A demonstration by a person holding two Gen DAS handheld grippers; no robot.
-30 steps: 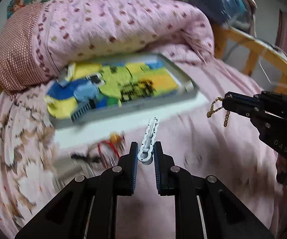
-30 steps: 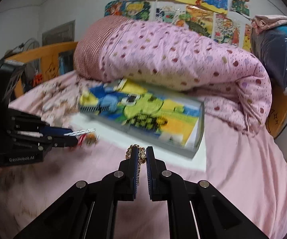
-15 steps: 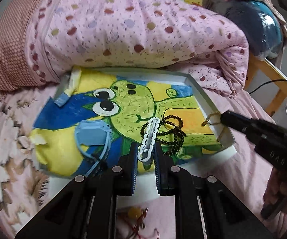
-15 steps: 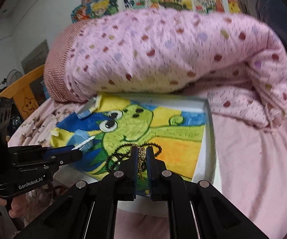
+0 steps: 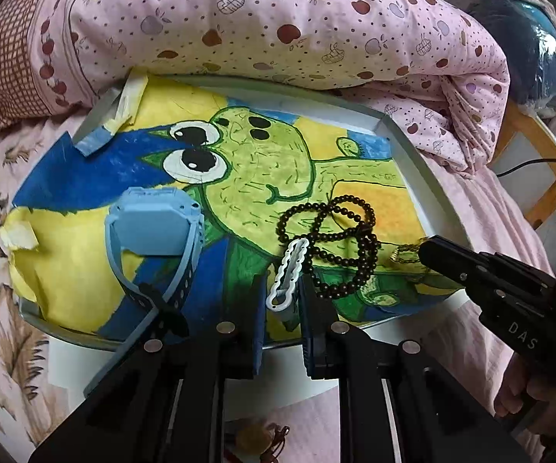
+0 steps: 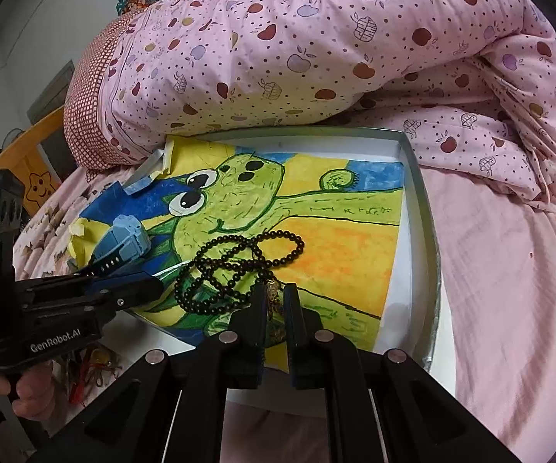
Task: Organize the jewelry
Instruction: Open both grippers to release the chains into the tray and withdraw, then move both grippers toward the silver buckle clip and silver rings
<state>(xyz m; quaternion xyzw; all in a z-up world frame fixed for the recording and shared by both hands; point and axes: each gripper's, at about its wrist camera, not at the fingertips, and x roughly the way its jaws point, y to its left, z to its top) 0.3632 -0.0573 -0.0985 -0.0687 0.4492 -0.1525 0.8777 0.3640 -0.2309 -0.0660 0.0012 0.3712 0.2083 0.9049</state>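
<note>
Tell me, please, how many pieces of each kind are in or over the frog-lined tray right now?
Watch: 1, blue, lying in the tray.
Bead strand: 1, dark, lying in the tray.
Hair clip: 1, white, between the left gripper fingers.
Gold chain: 1, at the right gripper.
Total: 4

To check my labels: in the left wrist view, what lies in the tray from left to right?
Light blue smartwatch → white wavy plastic hair clip in the left claw → dark beaded necklace → gold chain at the right claw.
</note>
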